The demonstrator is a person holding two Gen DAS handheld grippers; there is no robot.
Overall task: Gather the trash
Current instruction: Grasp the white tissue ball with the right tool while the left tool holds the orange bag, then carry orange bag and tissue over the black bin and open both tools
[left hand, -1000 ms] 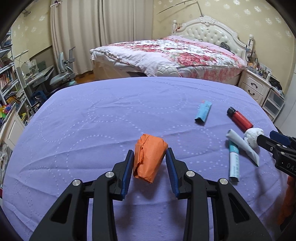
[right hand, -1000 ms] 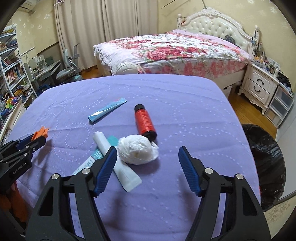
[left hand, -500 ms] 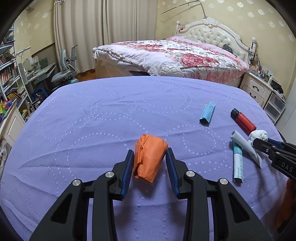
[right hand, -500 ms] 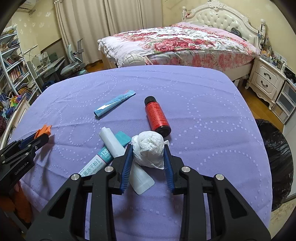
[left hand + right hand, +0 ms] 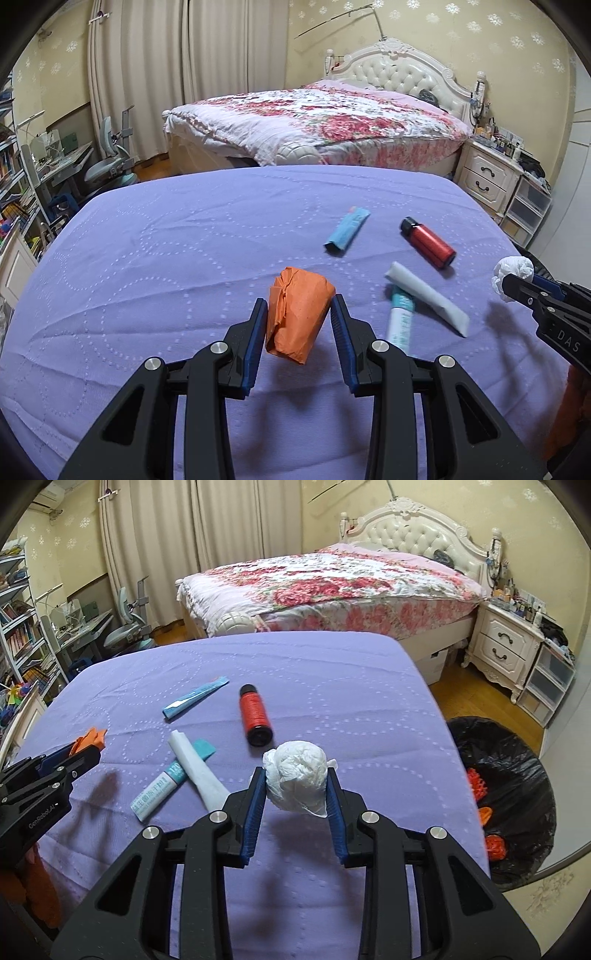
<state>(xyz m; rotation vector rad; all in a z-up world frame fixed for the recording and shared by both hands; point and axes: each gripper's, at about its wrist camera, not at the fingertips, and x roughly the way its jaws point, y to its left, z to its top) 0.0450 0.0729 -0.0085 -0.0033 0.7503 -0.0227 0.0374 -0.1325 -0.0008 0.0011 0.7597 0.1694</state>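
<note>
Trash rides in both grippers: the left gripper [image 5: 298,321] pinches an orange paper wad [image 5: 298,316], the right gripper [image 5: 296,796] a white tissue ball [image 5: 298,781], both lifted off the purple table [image 5: 332,686]. Keep the squeeze and carry the ball past the table's right edge to the black bin [image 5: 517,775] on the floor; that path looks open.

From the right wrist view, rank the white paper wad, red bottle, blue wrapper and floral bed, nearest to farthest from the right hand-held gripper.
1. White paper wad, clamped in the right hand-held gripper.
2. Red bottle, just ahead, slightly left.
3. Blue wrapper, farther left.
4. Floral bed, beyond the purple table.
</note>
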